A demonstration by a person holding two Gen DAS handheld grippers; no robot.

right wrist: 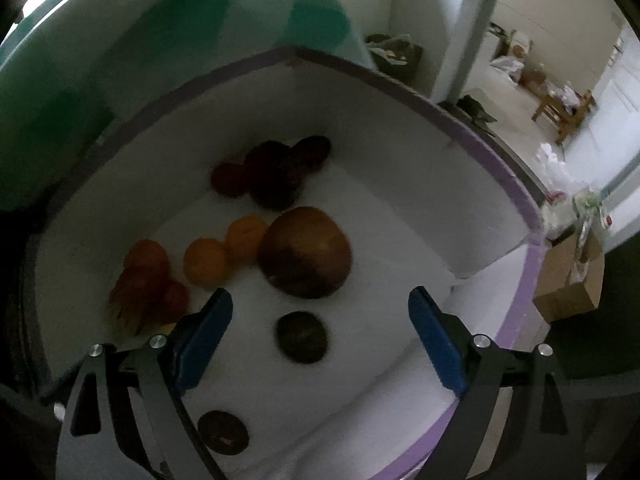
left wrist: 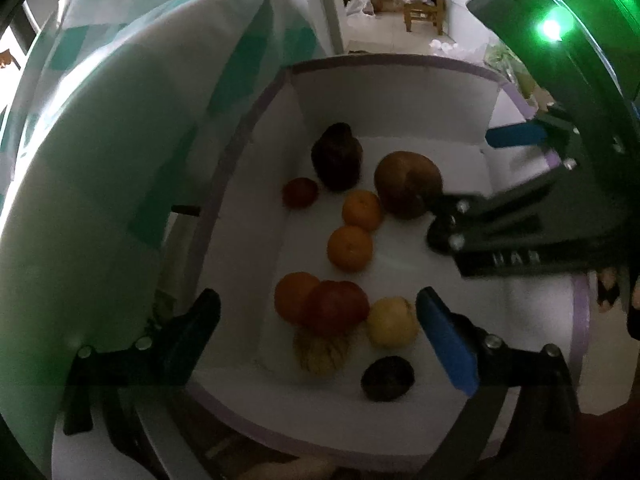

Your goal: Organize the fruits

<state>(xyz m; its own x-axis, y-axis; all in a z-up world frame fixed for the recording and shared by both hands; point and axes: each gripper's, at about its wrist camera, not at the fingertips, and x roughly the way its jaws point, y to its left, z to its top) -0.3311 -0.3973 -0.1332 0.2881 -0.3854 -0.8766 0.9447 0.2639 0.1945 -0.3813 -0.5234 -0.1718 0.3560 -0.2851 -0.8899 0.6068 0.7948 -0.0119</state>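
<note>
A white box with a purple rim (left wrist: 236,152) (right wrist: 400,80) holds several fruits. In the left wrist view I see a big brown fruit (left wrist: 408,184), two oranges (left wrist: 362,210) (left wrist: 350,248), a red apple (left wrist: 336,306), a yellow fruit (left wrist: 392,322) and a dark one (left wrist: 387,378). My left gripper (left wrist: 320,332) stands open above the apple, touching nothing. My right gripper (right wrist: 320,340) (left wrist: 480,176) is open too. A dark round fruit (right wrist: 302,336) lies between its blue pads (right wrist: 204,340), clear of both. Another dark fruit (right wrist: 222,432) lies nearer, and the brown fruit (right wrist: 306,252) just beyond.
A green and white checked panel (left wrist: 100,160) (right wrist: 120,40) rises along the box's left side. A cardboard carton (right wrist: 568,280) stands past the right rim. Further back on the floor are a wooden chair (left wrist: 426,8) (right wrist: 564,110) and some bags.
</note>
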